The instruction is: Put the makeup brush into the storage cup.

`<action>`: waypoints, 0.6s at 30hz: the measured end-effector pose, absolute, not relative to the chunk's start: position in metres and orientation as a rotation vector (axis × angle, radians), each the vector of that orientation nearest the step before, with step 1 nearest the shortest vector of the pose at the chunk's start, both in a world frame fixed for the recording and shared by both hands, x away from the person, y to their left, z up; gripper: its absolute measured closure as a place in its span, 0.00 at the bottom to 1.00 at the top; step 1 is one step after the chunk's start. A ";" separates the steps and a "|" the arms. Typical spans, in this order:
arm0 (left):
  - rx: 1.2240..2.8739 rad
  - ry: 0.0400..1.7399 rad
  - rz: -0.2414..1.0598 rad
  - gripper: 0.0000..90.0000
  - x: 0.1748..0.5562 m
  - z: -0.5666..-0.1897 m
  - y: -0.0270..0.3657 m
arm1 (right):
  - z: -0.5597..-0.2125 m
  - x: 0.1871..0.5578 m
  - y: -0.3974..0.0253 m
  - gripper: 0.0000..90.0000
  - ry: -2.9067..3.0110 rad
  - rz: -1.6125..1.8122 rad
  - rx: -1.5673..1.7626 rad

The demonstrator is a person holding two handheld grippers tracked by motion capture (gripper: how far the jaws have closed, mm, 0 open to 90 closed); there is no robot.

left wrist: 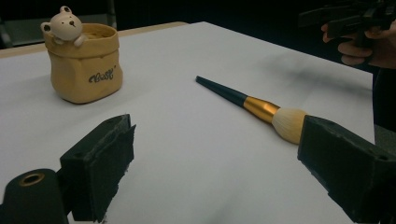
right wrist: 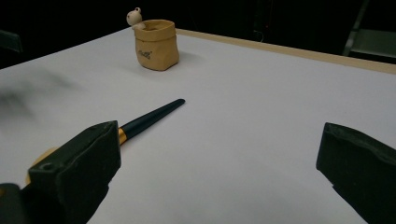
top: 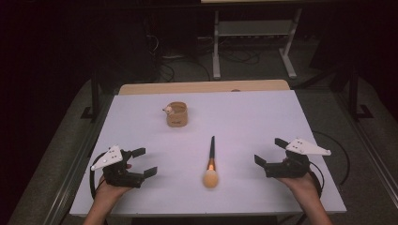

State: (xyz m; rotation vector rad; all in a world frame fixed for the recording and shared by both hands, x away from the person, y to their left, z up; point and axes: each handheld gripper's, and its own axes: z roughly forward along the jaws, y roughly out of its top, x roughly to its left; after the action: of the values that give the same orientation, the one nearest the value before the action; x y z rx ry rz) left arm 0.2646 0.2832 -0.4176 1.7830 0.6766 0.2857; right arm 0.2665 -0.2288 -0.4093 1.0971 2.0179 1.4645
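Makeup brush [top: 210, 164]: the object of the work, lying flat on the white table [top: 263, 117] between the two pairs of jaws, touching neither. Its soft bristle head points toward the person and its dark tapered handle points away, toward the pot. Largest to smallest:

(a) White table, bare apart from two objects.

(b) Left gripper [top: 143, 162] and right gripper [top: 271, 153], each held in a hand at the near edge. Both stand with jaws spread wide and nothing between them. In the left gripper view the brush [left wrist: 252, 105] lies ahead of the jaws and toward the right-hand one, which partly covers the bristle head. In the right gripper view the brush [right wrist: 152, 115] runs out from behind the left-hand jaw.

(c) Tan ceramic pot [top: 177, 114] with a small bear figure on its rim, upright and well beyond both pairs of jaws, open at the top.

(d) Makeup brush, judged light and stiff along the handle, with a smooth, probably slippery finish. The bristle head is soft and would deform under pressure. The best hold is judged to be across the handle near the gold ferrule, where the shaft is thickest, keeping the pads off the bristles.
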 end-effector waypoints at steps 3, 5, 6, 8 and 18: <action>1.778 0.677 0.289 0.11 0.265 -0.417 0.283 | -0.409 0.269 -0.226 0.00 2.019 1.469 1.096; 1.776 0.675 0.288 0.11 0.264 -0.417 0.282 | -0.408 0.271 -0.224 0.00 2.019 1.466 1.093; 1.776 0.675 0.288 0.11 0.264 -0.417 0.282 | -0.408 0.272 -0.224 0.00 2.017 1.470 1.091; 1.774 0.674 0.286 0.11 0.264 -0.417 0.282 | -0.407 0.272 -0.223 0.00 2.017 1.469 1.096; 1.778 0.675 0.275 0.11 0.264 -0.417 0.280 | -0.405 0.280 -0.213 0.00 2.031 1.469 1.077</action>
State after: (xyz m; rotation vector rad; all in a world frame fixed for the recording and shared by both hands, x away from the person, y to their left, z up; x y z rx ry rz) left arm 0.2637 0.2804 -0.4170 1.7780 0.6748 0.2746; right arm 0.2801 -0.2132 -0.4047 1.0767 2.0312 1.4688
